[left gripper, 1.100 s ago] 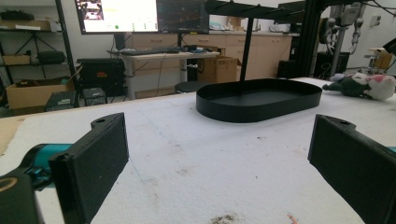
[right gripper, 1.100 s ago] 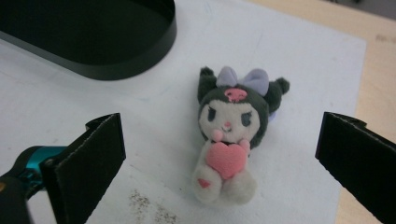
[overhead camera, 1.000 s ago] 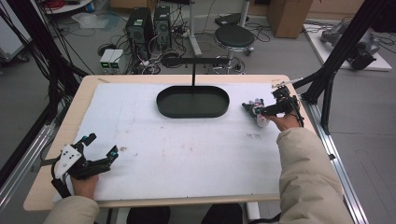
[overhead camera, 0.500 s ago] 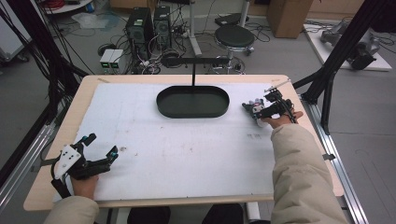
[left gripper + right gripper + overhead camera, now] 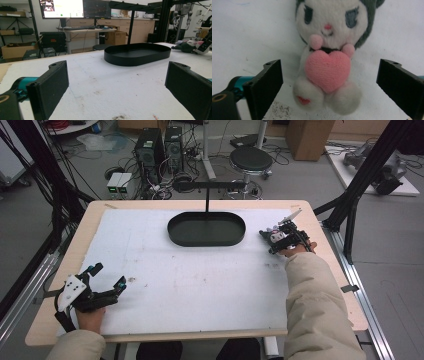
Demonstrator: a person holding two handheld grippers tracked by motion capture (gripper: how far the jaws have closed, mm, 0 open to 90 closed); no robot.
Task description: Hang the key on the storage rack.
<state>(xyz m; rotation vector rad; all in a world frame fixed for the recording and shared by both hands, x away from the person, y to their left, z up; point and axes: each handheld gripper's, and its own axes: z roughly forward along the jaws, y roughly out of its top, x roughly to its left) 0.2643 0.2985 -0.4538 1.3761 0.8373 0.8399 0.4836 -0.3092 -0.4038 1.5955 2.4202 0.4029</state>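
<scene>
Soft toy: I see a small plush toy [image 5: 328, 60] with a white face, a dark grey hood and a pink heart [image 5: 327, 68] on its tummy. It lies flat on the white surface [image 5: 200, 285], at about 3 o'clock from the black tray [image 5: 206, 228] in the high view, near the surface's right edge.

Right hand-held gripper: my right hand-held gripper [image 5: 274, 239] is over the toy [image 5: 272, 236]. In the right gripper view its two black jaws stand wide, one at 9 o'clock of the toy and one at 3 o'clock. The toy is between them, but the pads do not touch it. The jaws have just been closing a bit (there are still gaps on both sides).

Left hand-held gripper: my left hand-held gripper [image 5: 107, 280] sits near the 7 o'clock corner of the surface in the high view. Its jaws are wide open and hold nothing. White surface shows between them in the left gripper view.

Tray: the tray [image 5: 137, 53] is a black oval with a low wall, and nothing is inside. It sits toward 12 o'clock on the surface, with a thin black post [image 5: 207, 200] at its far side.

Toy from the left: in the left gripper view the toy [image 5: 186, 46] lies far off at 2 o'clock, just past the tray.
</scene>
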